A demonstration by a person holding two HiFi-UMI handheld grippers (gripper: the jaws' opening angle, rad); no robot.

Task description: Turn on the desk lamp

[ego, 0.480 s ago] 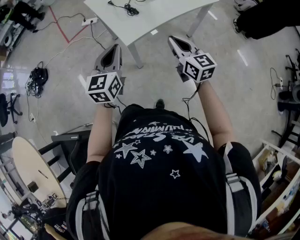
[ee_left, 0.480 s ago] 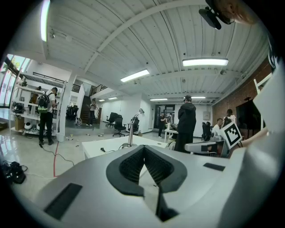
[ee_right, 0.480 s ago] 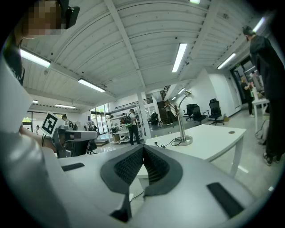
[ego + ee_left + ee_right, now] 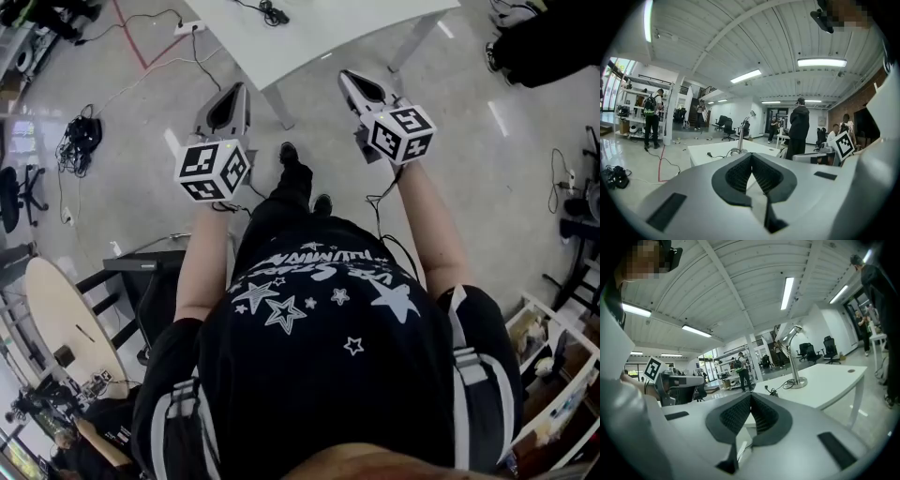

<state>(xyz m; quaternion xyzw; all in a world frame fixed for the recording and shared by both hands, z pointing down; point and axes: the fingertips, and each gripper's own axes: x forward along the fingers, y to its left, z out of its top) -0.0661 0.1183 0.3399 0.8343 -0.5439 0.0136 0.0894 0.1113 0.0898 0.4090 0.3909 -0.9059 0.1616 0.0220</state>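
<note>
A silver gooseneck desk lamp (image 4: 741,136) stands on a white table (image 4: 717,151) ahead of me; the right gripper view shows the lamp (image 4: 797,359) on the same table (image 4: 834,380). In the head view only the table's near corner (image 4: 319,33) shows, and the lamp is out of frame. My left gripper (image 4: 226,105) (image 4: 751,156) is held out in front of my body, short of the table, its jaws shut with nothing between them. Beside it, my right gripper (image 4: 355,84) (image 4: 750,396) is also shut and empty. Both point about level toward the table.
A black cable (image 4: 270,11) lies on the table and a power strip (image 4: 188,28) on the floor beside it. Coiled cables (image 4: 80,139) lie at the left. A chair (image 4: 141,281) and a round wooden table (image 4: 56,319) stand behind at the left. People (image 4: 798,126) stand beyond.
The person has stepped forward: a foot now shows ahead between the grippers, and the floor and table have shifted in the head view. Both grippers stay shut and held out as before.
</note>
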